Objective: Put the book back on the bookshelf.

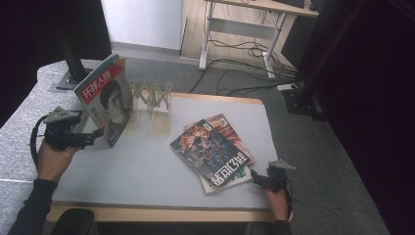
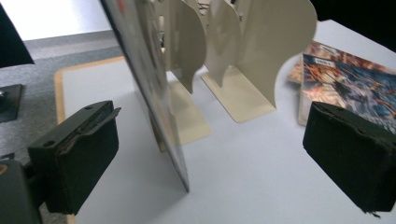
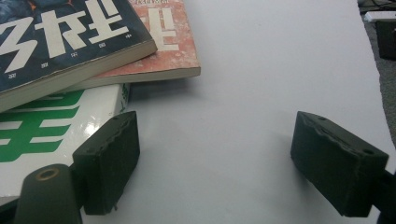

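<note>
Left gripper sits at the table's left edge with jaws spread wide; in the left gripper view the upright magazine stands on its lower edge between the two pads, touching neither. High view shows this magazine, red title band with a portrait cover, tilted slightly and standing just left of the cream bookend rack at the table's far left. The rack's curved metal dividers rise right behind the magazine in the left gripper view. Right gripper rests low near the table's front right corner, jaws also spread, nothing between them but bare tabletop. Just beside its left pad lies a flat stack of three magazines: dark blue cover on top, reddish one under it, white one with green lettering at the bottom. The pad is close to the white one; contact cannot be told.
</note>
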The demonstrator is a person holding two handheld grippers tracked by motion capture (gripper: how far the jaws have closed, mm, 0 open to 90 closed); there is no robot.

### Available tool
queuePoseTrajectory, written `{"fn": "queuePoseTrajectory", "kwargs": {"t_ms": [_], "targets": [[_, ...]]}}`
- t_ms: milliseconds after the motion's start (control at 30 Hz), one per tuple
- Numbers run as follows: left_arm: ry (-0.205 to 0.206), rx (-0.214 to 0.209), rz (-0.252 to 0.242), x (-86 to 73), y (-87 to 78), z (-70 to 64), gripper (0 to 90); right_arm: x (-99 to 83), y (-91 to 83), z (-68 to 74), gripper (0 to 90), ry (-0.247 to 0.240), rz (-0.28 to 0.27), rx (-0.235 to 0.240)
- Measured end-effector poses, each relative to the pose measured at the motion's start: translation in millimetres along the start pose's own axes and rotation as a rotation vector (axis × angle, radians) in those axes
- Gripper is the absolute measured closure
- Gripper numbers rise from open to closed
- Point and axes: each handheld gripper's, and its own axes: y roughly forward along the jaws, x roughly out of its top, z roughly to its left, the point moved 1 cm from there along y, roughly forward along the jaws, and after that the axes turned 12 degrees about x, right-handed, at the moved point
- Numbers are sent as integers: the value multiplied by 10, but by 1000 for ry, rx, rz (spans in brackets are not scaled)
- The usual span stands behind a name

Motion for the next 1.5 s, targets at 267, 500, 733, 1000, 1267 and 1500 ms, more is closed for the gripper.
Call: {"fn": "queuePoseTrajectory", "kwargs": {"t_ms": [267,500,733,1000,1267,1500], "targets": [[49,-39,17,-176,16,-170,18,0,0,1,152,1,-1,0],[36,-98,35,-362,134,-301,0,-1,0,1,152,2,-2,0],[28,-152,39,-496,251,-393,0,-1,0,1,152,2,-2,0],[113,-170,89,-620,413,-618,0,-1,0,2,152,2,-2,0],[151,-190,135,-724,568,-774,0,-2,0,2,152,2,-2,0],[164,-193,196,-892,719,-832,0,-3,-1,1,152,1,-3,0]]}}
